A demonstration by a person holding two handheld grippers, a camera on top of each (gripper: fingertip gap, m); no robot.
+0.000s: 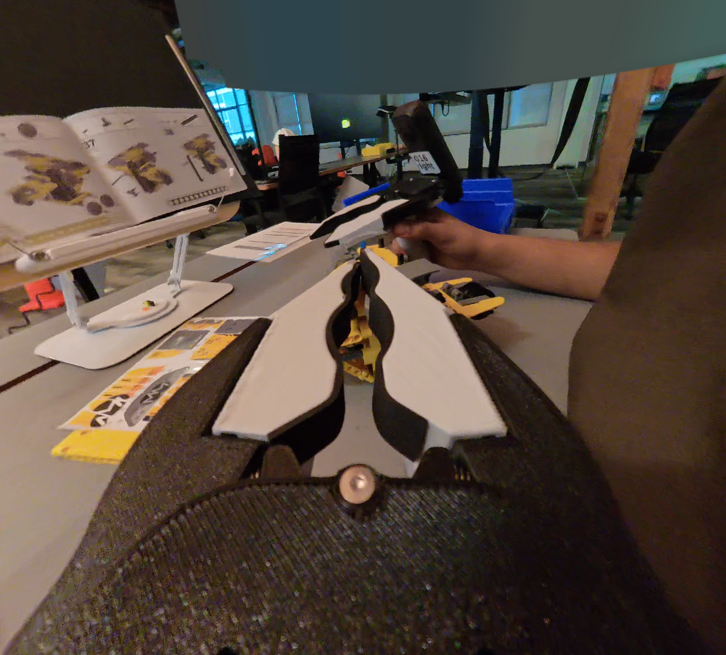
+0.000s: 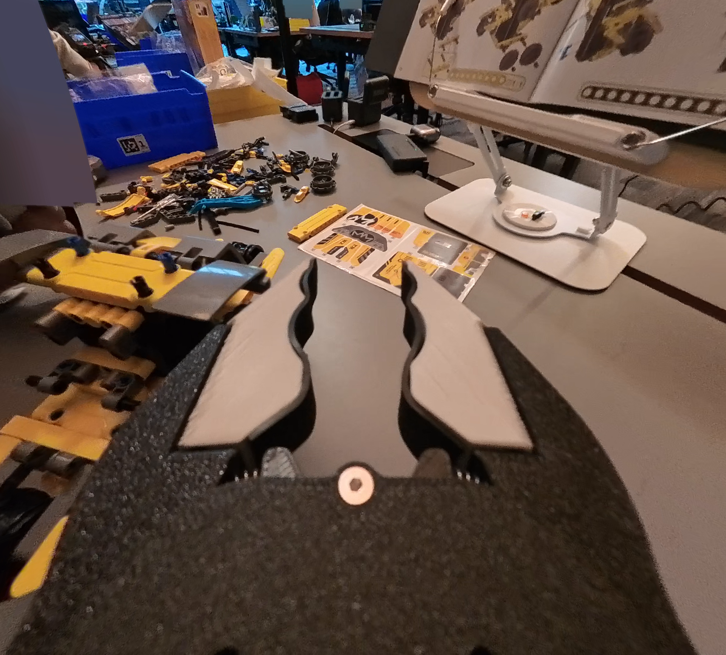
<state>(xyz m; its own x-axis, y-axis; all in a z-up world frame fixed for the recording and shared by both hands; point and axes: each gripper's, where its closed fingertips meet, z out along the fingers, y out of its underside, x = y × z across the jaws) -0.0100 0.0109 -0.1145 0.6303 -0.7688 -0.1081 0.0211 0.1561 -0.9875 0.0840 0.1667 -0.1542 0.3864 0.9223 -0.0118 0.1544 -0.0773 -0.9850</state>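
Yellow-and-black brick model (image 1: pixel 359 337) clamped between the left gripper's (image 1: pixel 359 263) fingers above the grey table (image 1: pixel 47 498), right gripper (image 2: pixel 357 270) spread wide and empty beside it, printed sticker sheet (image 2: pixel 396 247) just ahead, open instruction booklet (image 2: pixel 550 15) on a white stand (image 2: pixel 589 259), loose pieces (image 2: pixel 220 188) before a labelled blue bin (image 2: pixel 145 117).

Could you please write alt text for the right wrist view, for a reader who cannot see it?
The right claw is open and empty above a grey table, pointing at a sticker sheet. A yellow and black brick model is at its left, with loose parts and blue bins behind. At right, an open booklet rests on a white stand.
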